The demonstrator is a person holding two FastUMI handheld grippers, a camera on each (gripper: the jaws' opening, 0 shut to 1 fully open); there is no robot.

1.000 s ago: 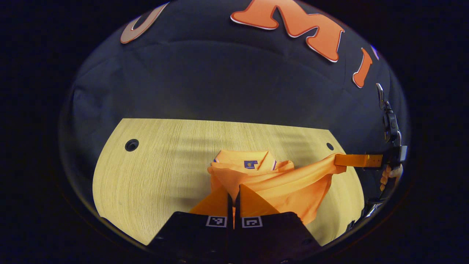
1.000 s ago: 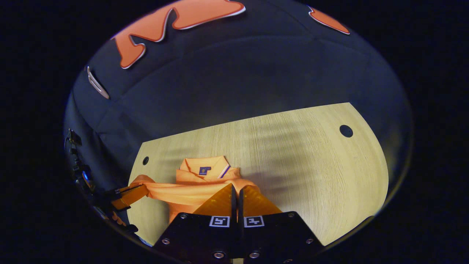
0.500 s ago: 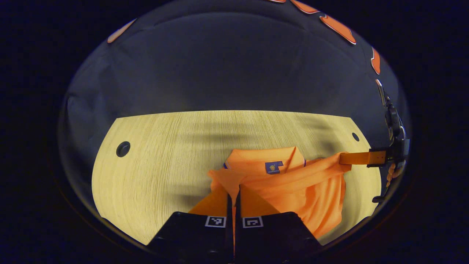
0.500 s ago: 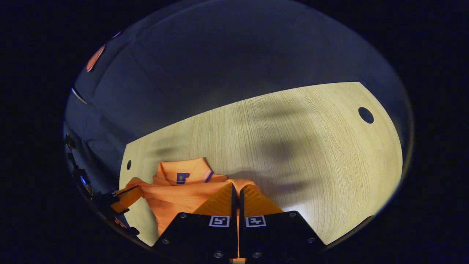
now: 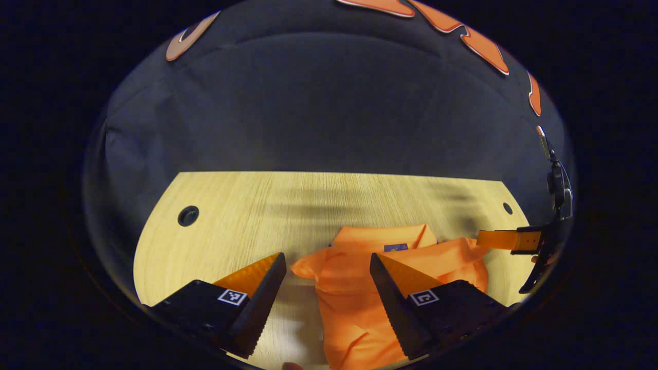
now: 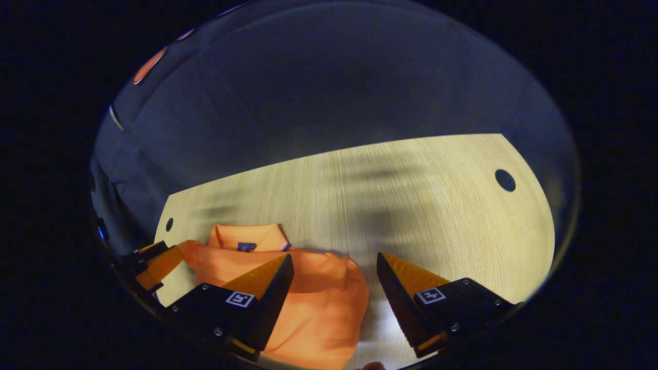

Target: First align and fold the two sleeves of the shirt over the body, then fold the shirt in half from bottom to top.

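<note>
Both claws gaped wide and held nothing, the left claw (image 5: pixel 327 267) and right claw (image 6: pixel 334 266) poised above the folded orange shirt (image 6: pixel 303 298), which lay on the table (image 6: pixel 411 205), collar at the far end.

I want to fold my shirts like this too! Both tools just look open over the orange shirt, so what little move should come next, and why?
Probably pull both tools back toward the shirt's bottom hem. The left tool and right tool are both open and hold nothing, and the shirt lies bunched on the table below its collar, so the bottom-to-top fold looks next.
</note>
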